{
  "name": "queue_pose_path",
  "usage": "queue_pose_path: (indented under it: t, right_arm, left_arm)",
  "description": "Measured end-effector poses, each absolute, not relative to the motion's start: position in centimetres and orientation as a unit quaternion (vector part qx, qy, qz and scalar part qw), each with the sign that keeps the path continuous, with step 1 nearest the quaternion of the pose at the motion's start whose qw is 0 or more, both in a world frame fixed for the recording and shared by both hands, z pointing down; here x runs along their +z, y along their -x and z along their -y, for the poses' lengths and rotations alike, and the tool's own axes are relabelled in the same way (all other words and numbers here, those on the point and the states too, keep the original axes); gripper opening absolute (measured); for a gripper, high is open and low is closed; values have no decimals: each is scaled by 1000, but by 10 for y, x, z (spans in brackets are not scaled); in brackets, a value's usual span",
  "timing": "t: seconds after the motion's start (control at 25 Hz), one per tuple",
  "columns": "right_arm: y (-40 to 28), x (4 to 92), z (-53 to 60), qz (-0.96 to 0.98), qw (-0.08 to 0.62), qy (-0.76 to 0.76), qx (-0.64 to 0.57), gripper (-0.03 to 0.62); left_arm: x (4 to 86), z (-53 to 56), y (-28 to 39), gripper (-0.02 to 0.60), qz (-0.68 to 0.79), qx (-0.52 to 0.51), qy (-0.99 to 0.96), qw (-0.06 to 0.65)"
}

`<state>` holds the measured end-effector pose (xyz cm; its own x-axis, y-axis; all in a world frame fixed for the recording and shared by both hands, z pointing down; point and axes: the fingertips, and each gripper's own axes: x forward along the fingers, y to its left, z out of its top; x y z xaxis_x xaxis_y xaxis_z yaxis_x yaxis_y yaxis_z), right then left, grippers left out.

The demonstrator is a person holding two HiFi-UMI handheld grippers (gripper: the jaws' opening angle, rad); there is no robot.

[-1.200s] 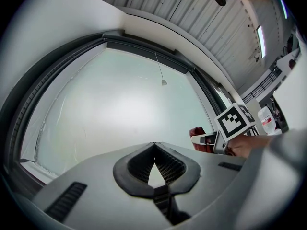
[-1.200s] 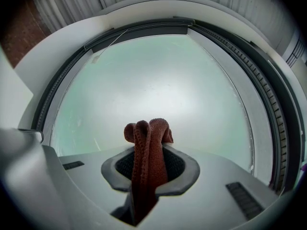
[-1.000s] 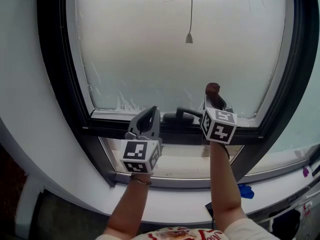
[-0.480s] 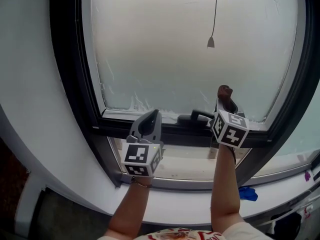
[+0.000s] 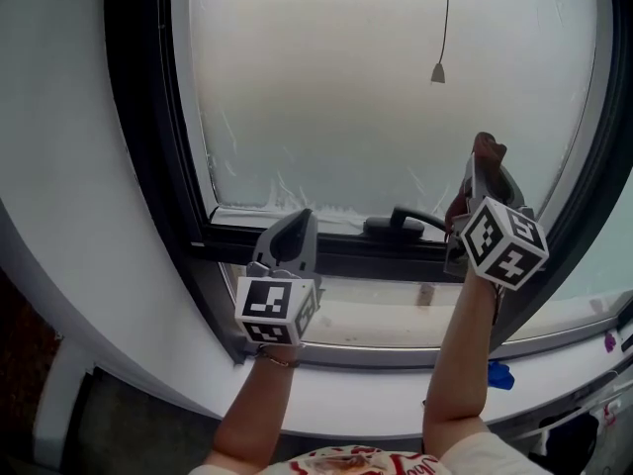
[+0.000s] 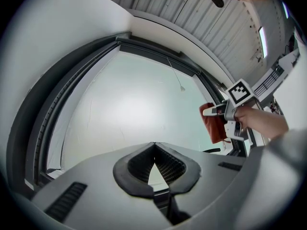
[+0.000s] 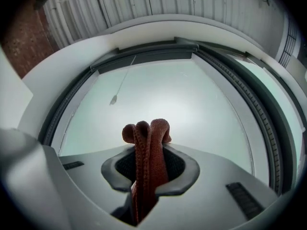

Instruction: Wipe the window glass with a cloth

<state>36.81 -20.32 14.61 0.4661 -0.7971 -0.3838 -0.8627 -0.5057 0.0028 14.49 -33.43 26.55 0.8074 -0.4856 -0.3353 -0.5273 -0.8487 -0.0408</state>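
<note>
The frosted window glass (image 5: 356,97) fills the upper middle of the head view inside a black frame (image 5: 138,117). A reddish-brown cloth (image 5: 485,152) sticks up out of my right gripper (image 5: 484,169), which is shut on it and raised in front of the lower right part of the pane. In the right gripper view the folded cloth (image 7: 146,147) stands between the jaws with the glass (image 7: 182,104) ahead. My left gripper (image 5: 296,224) is shut with nothing in it, held low by the bottom frame rail; its pads meet at the tips (image 6: 153,146). The left gripper view also shows the cloth (image 6: 214,123) at right.
A black window handle (image 5: 401,224) lies on the lower frame rail between the grippers. A pull cord with a small weight (image 5: 437,72) hangs before the glass at upper right. A white sill (image 5: 346,404) runs below, with a small blue object (image 5: 499,374) at its right.
My right gripper has risen and shifted right with the cloth, from the bottom rail to higher on the pane. The left gripper has stayed by the lower rail.
</note>
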Motion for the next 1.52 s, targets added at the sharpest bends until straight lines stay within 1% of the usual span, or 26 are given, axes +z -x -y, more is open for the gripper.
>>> queue_pose_path:
  t: [0.2,0.44,0.72,0.84,0.96,1.24,1.44,1.52]
  right_arm:
    - [-388,191,246,-491,100,859,106,89]
    - [-381,196,263,-465,61,874,124,89]
    - [-353,192,288,-473,56,867,144,89]
    - [-344,190,294,-478,72,864,143,89]
    - [-326,189,308,-496,78,853,145,89]
    - [-260,197,359,-548,68,820,149,89]
    - [-217,196,391,-591,79,792,135,89]
    - [-198,198,406,-607,72,780,134,89]
  left_arm:
    - [265,332,-135,20,-268,159,947,76]
    - [264,342,-115,20,-282,168,942,73]
    - [266,349,-100,20,-291,159,940,86]
    - [266,355,-89,20,-298,155,938,91]
    - [265,362,-79,20,-306,151,935,92]
    - [275,373,-62,20,-322,136,932,93]
    - [281,382,-47,20,-335,130,929,92]
    - [281,386,-40,20,-341,129,927,91]
